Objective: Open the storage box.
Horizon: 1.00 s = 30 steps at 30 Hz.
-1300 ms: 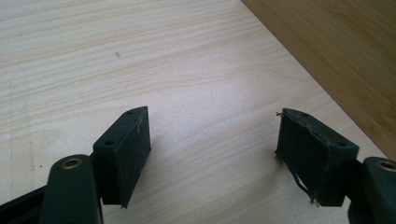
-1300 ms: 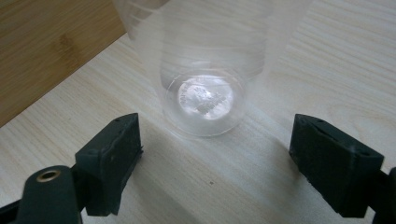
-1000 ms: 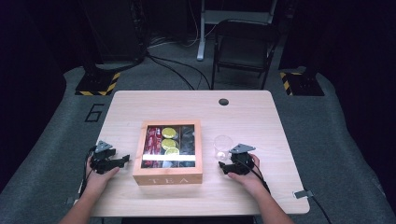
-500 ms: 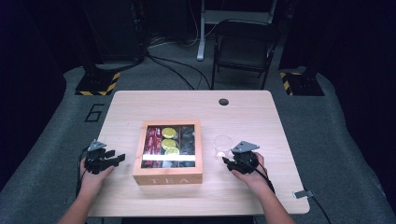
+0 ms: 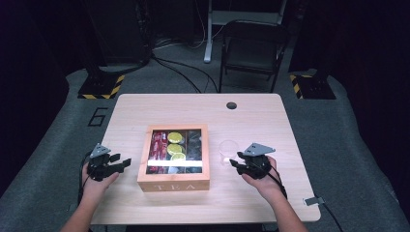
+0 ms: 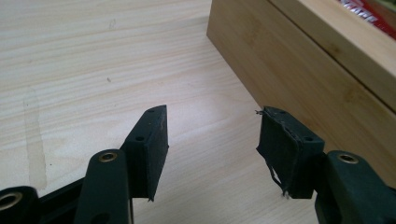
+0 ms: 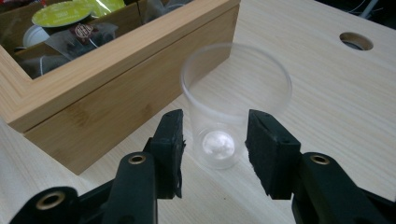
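The right tool has just been closing; its 2 jaws stand half apart, either side of the base of a clear plastic cup without visibly pressing it; the cup stands upright on the bench, just beside the right wall of the wooden tea box. The left tool hovers near the box's left wall; its jaws have closed to a medium gap with only bare bench between them.
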### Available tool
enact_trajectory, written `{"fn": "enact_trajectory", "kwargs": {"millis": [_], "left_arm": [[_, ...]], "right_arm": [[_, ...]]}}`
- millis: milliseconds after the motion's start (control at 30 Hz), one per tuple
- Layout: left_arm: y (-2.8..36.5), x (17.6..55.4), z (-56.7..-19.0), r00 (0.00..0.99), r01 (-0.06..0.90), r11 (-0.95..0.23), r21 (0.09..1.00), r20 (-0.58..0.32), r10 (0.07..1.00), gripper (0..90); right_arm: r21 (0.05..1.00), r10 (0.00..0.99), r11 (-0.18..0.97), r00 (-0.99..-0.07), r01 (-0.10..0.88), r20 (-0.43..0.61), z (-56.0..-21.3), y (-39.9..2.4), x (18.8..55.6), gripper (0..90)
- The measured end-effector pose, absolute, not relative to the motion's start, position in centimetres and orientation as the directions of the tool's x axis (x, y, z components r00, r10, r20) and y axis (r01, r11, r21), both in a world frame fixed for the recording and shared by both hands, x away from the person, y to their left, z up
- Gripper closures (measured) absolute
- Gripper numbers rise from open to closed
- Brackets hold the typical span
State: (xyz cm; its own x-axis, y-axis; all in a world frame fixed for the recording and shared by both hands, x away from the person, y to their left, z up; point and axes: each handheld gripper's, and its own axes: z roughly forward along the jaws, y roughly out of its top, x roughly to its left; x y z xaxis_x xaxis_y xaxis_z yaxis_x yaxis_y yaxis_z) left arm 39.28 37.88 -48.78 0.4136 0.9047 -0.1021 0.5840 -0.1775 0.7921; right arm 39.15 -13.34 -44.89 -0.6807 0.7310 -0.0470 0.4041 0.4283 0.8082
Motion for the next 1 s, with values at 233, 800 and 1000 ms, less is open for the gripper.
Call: {"fn": "enact_trajectory", "kwargs": {"millis": [233, 800, 1000], "left_arm": [[37.9, 39.0, -48.4, 0.413, 0.575, -0.170, 0.801, -0.104, 0.905, 40.4], [38.4, 38.8, -48.4, 0.396, 0.569, -0.167, 0.805, -0.090, 0.914, 39.8], [38.5, 38.9, -48.6, 0.391, 0.568, -0.163, 0.807, -0.089, 0.916, 39.7]], "right_arm": [[0.812, 0.759, 0.402, -0.650, 0.424, -0.036, -43.7, -13.8, 39.3, 56.9], [0.860, 0.639, 0.400, -0.769, 0.316, -0.015, -42.2, -10.4, 35.4, 76.7], [0.860, 0.590, 0.397, -0.807, 0.319, 0.026, -43.7, -9.4, 34.7, 87.2]]}}
